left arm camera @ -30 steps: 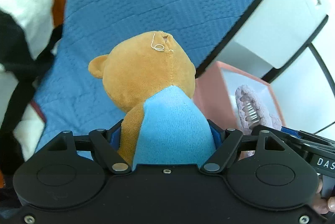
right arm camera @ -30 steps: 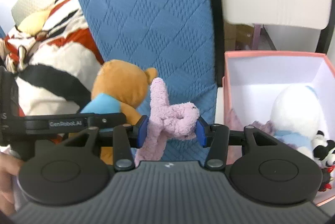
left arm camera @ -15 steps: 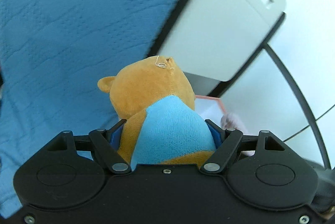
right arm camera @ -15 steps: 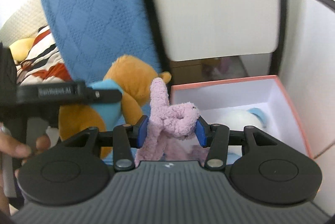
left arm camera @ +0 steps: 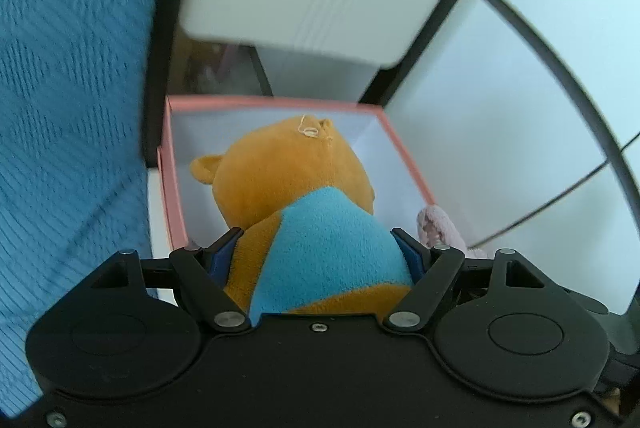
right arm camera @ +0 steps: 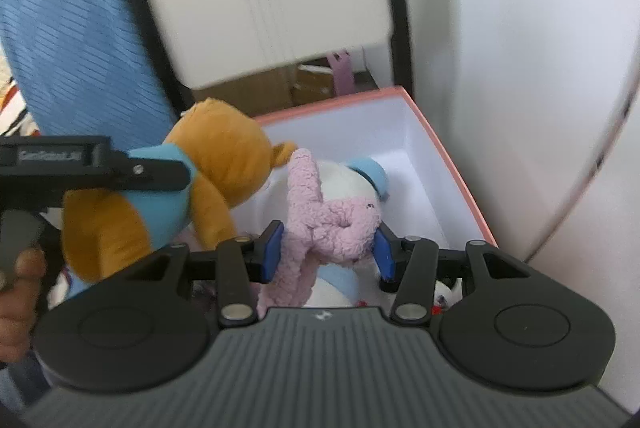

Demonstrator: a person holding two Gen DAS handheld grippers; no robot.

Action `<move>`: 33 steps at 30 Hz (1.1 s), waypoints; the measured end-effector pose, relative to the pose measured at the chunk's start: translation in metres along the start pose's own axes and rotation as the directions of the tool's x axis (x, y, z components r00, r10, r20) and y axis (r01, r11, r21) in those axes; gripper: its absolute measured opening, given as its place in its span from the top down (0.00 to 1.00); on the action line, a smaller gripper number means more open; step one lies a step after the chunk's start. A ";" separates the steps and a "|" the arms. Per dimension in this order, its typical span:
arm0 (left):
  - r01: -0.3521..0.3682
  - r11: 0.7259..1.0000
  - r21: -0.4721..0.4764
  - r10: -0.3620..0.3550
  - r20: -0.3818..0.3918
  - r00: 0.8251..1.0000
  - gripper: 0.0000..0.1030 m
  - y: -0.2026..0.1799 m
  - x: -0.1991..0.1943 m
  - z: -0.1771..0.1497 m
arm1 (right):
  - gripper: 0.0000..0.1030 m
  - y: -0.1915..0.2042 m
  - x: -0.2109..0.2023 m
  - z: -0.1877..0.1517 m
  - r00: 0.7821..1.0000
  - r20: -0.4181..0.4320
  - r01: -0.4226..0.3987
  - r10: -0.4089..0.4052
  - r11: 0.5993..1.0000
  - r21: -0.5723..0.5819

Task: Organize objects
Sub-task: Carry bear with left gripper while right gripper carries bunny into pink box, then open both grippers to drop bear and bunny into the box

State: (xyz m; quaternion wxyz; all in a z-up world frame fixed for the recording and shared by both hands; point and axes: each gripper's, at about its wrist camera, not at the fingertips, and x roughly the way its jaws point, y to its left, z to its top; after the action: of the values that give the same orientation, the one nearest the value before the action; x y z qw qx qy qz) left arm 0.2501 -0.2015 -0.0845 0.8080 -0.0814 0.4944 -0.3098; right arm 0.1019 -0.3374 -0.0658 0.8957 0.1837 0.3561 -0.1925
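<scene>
bear [left arm camera: 292, 184] now over pink box [left arm camera: 408, 156] | box: white plush [right arm camera: 340, 180] | left gripper [left arm camera: 316, 252] pinching bear | right gripper [right arm camera: 326, 248] pinching pink plush [right arm camera: 328, 224]

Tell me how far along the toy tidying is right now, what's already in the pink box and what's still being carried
Partly done. A white plush with a blue cap already lies in the pink box. In hand: the left gripper is shut on the brown bear, the right gripper on the pink plush, both held over the open box. Left: lower and release both. A striped item shows at the frame edge; whether it needs sorting is unclear.
</scene>
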 end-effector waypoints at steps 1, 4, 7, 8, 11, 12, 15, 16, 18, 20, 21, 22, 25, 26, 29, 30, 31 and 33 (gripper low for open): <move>-0.002 1.000 -0.001 0.002 -0.017 1.000 0.26 0.000 0.007 -0.004 | 0.52 -0.006 0.006 -0.005 1.000 -0.008 0.011 -0.011 1.000 0.004; 0.000 1.000 0.000 0.000 -0.046 0.999 0.26 0.004 0.012 -0.018 | 0.52 -0.024 0.025 -0.024 0.998 -0.050 0.026 -0.024 0.999 0.045; -0.007 1.000 0.005 0.007 -0.063 0.998 0.24 0.009 0.012 -0.026 | 0.51 -0.037 0.040 -0.038 0.996 -0.088 0.029 -0.022 0.997 0.078; -0.010 1.000 0.012 0.011 -0.068 0.998 0.24 0.008 0.012 -0.027 | 0.51 -0.040 0.043 -0.043 0.995 -0.096 0.029 -0.021 0.996 0.084; -0.024 0.999 0.035 0.027 -0.072 0.997 0.20 0.005 0.011 -0.028 | 0.50 -0.042 0.048 -0.044 0.994 -0.107 0.021 -0.011 0.995 0.096; -0.031 0.999 0.037 0.033 -0.073 0.997 0.17 0.003 0.008 -0.028 | 0.49 -0.042 0.048 -0.043 0.994 -0.109 0.021 -0.010 0.995 0.099; -0.012 1.000 0.028 0.013 -0.062 0.998 0.16 0.001 -0.004 -0.024 | 0.48 -0.041 0.041 -0.032 0.996 -0.086 0.017 -0.008 0.994 0.109; 0.001 1.000 0.027 0.001 -0.054 0.999 0.14 0.000 -0.011 -0.021 | 0.49 -0.038 0.030 -0.030 0.998 -0.063 0.010 -0.004 0.994 0.104; 0.002 0.999 0.040 -0.001 -0.031 1.000 0.13 -0.005 -0.026 -0.015 | 0.48 -0.030 0.012 -0.019 1.000 -0.020 0.008 -0.006 0.996 0.092; -0.005 0.998 0.061 0.005 0.003 1.000 0.12 -0.011 -0.046 -0.009 | 0.49 -0.023 -0.004 -0.005 1.000 0.012 -0.013 0.012 0.997 0.077; -0.005 0.998 0.065 0.004 0.017 1.000 0.11 -0.014 -0.055 -0.005 | 0.49 -0.020 -0.014 0.003 0.999 0.033 -0.029 0.026 0.997 0.077; -0.005 0.998 0.067 0.003 0.031 1.000 0.08 -0.017 -0.066 -0.002 | 0.49 -0.016 -0.026 0.011 0.998 0.051 -0.043 0.039 0.996 0.079; -0.018 0.994 0.107 0.009 0.086 0.996 0.05 -0.027 -0.103 0.002 | 0.49 -0.004 -0.061 0.031 0.992 0.101 -0.085 0.076 0.992 0.090; -0.025 0.992 0.122 0.012 0.104 0.995 0.04 -0.029 -0.116 0.002 | 0.48 0.000 -0.072 0.036 0.990 0.114 -0.096 0.085 0.991 0.091; -0.029 0.990 0.141 0.009 0.138 0.990 0.03 -0.033 -0.149 0.000 | 0.48 0.014 -0.105 0.045 0.981 0.157 -0.128 0.115 0.989 0.073; -0.030 0.989 0.144 0.008 0.152 0.988 0.03 -0.033 -0.159 -0.001 | 0.48 0.020 -0.114 0.047 0.979 0.162 -0.131 0.119 0.989 0.066; -0.032 0.989 0.145 0.007 0.168 0.986 0.02 -0.033 -0.169 -0.003 | 0.48 0.024 -0.122 0.048 0.977 0.169 -0.140 0.128 0.988 0.061; -0.032 0.987 0.158 0.000 0.195 0.981 0.01 -0.033 -0.187 -0.009 | 0.48 0.032 -0.137 0.046 0.973 0.178 -0.156 0.145 0.986 0.052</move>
State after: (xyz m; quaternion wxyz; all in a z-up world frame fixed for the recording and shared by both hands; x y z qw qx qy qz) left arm 0.1688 -0.1172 0.0657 0.8589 -0.0421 0.3872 -0.3326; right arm 0.0510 -0.3020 0.0685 0.9288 0.2222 0.2554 -0.1510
